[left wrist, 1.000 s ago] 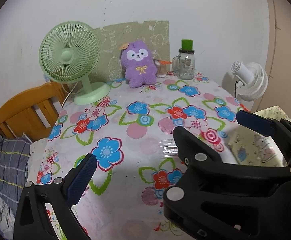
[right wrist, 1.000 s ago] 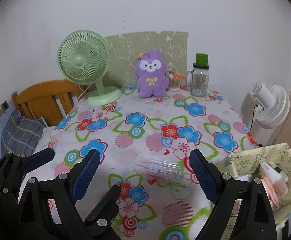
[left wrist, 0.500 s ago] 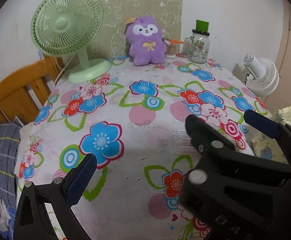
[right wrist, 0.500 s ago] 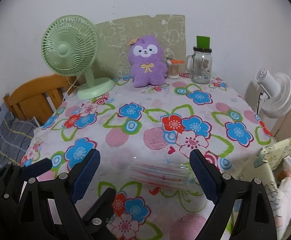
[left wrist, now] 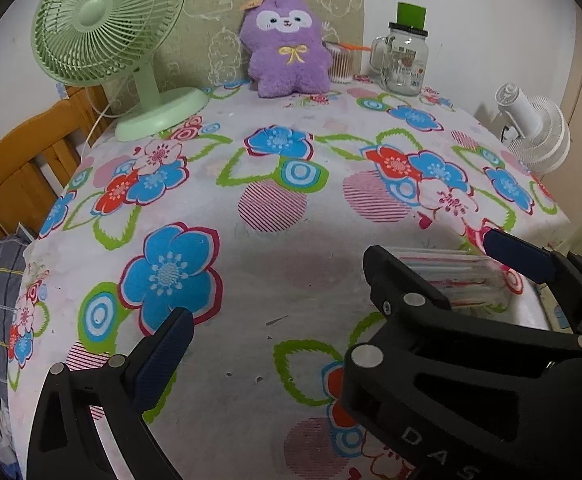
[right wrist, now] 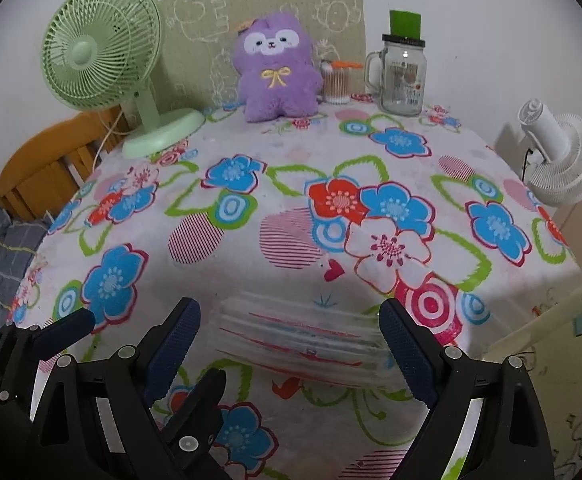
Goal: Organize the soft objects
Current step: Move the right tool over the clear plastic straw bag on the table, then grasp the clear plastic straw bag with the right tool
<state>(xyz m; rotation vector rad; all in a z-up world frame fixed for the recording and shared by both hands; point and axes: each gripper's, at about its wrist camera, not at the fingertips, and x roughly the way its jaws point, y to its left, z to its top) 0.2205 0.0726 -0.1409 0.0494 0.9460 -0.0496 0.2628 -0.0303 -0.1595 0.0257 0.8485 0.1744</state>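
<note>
A clear plastic packet (right wrist: 299,340) with red and blue stripes lies flat near the front of the flowered table (right wrist: 227,264). My right gripper (right wrist: 287,308) is open, one finger at each end of the packet, and no pad visibly presses on it. In the left wrist view the packet (left wrist: 451,276) shows between that gripper's fingers. My left gripper (left wrist: 291,320) hangs open over bare cloth just left of it, with its right finger hidden behind the right gripper. A purple plush (right wrist: 275,68) sits upright at the table's back, also seen from the left (left wrist: 287,48).
A green desk fan (left wrist: 107,24) stands back left. A swab cup (left wrist: 341,64) and a glass mug jar (left wrist: 405,60) stand back right. Off the right edge are a white fan (left wrist: 535,132) and a patterned bag (right wrist: 563,380). A wooden chair (left wrist: 19,168) stands left.
Both grippers have come down and forward toward the table. The packet, earlier ahead of the right gripper, now lies between its open fingers.
</note>
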